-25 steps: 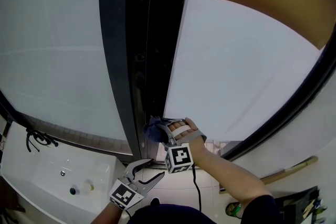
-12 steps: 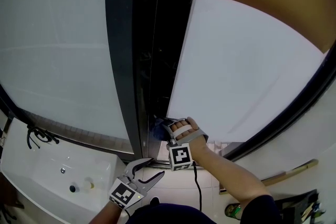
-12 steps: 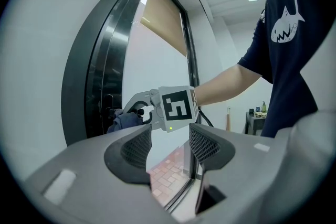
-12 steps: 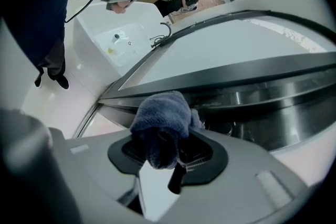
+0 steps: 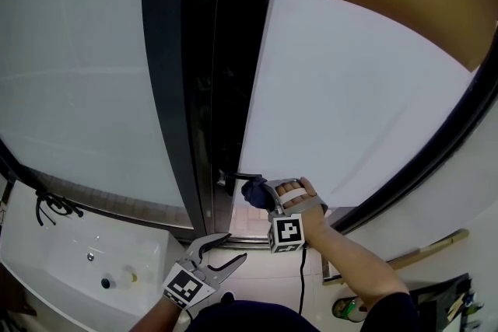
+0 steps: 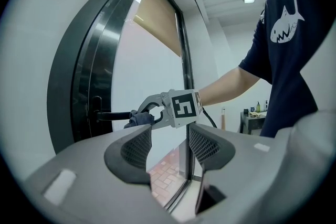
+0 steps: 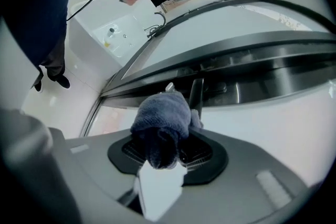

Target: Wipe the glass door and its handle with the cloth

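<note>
Glass door (image 5: 366,113): right gripper (image 5: 259,193) clamps cloth (image 7: 160,123) at handle (image 6: 113,115).

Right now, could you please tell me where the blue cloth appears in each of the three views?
Head view: cloth low centre, in the right gripper, at the black door handle's end.
Left gripper view: cloth left of centre, at the handle's free end.
Right gripper view: cloth dead centre, clamped in the tongs; handle just behind.
Shared landmark: the black door handle.
</note>
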Motion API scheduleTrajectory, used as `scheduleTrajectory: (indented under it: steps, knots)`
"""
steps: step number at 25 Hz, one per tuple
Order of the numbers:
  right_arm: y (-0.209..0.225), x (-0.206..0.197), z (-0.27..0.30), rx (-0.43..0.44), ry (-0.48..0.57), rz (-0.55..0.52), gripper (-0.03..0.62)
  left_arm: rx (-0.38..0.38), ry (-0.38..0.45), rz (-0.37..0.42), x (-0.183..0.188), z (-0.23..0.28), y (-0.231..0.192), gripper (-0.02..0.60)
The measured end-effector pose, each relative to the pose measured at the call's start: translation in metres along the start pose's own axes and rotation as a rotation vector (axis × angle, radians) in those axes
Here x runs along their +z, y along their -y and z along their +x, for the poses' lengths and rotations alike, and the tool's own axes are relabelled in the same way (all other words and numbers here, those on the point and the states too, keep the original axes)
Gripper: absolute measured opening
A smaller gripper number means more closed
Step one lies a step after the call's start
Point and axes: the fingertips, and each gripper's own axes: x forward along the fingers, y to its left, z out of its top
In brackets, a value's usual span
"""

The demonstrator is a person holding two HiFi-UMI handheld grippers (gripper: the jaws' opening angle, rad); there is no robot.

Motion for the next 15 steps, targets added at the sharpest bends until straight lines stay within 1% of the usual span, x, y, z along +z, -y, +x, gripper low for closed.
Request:
scheduleTrajectory:
  steps: [3,5,8,11,13,15]
  knots:
    - [-0.002,-0.015,-0.001,0.015,-0.014,0.119,0.164,-0.008,-0.004,-0.001,-0.001,0.002,0.002,0.221]
    - [-0.003,-0.024,-0.001,0.045,-0.001,0.248,0.163,-0.006,-0.006,-0.002,-0.002,0.002,0.002,0.221]
    - [-0.015,-0.026,0.001,0.141,0.056,0.523,0.163,-0.003,-0.006,-0.006,-0.003,0.001,0.002,0.221]
    - [-0.030,-0.013,0.009,0.259,0.136,0.805,0.164,0.002,-0.009,-0.010,-0.004,-0.001,-0.001,0.221]
    - [-0.032,0.001,0.016,0.308,0.192,0.951,0.163,0.009,-0.016,-0.010,-0.007,-0.004,-0.003,0.221]
    - [-0.030,0.019,0.026,0.348,0.251,1.070,0.163,0.019,-0.022,-0.012,-0.009,-0.007,-0.006,0.221]
